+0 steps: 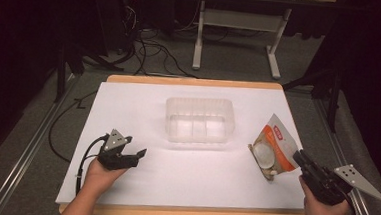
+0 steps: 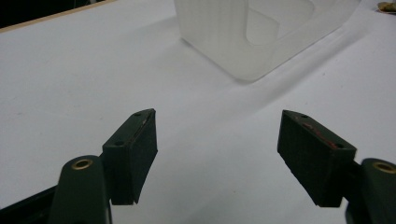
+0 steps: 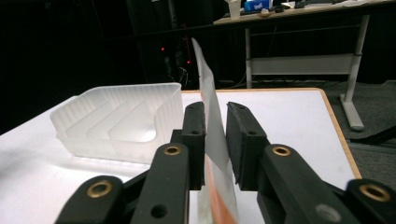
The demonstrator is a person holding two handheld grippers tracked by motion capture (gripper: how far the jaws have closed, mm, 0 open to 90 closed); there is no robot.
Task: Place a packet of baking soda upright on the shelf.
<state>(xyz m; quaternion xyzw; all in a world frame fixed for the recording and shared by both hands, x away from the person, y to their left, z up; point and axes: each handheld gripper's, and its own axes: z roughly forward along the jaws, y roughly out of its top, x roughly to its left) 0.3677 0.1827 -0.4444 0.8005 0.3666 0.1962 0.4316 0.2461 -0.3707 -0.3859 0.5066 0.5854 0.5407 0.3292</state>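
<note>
Right hand-held gripper is clamped on the edge of the orange-and-white snack pouch, which sits at the right side of the worktop, close to its right edge; in the right gripper view the pouch stands edge-on between the jaws, its long axis rising up and away from them. Left hand-held gripper rests on the near-left part of the worktop with its jaws spread wide and nothing between them. The translucent plastic bin stands open-topped near the worktop's centre, toward the far side, to the left of and beyond the pouch; the bin's long axis runs left to right. The right hand is the nearer one to the pouch and already holds it, so the likely move is a lift and carry leftward over the bin's right wall. Bare worktop lies between pouch and bin, leaving open room, while the near right edge leaves little margin
</note>
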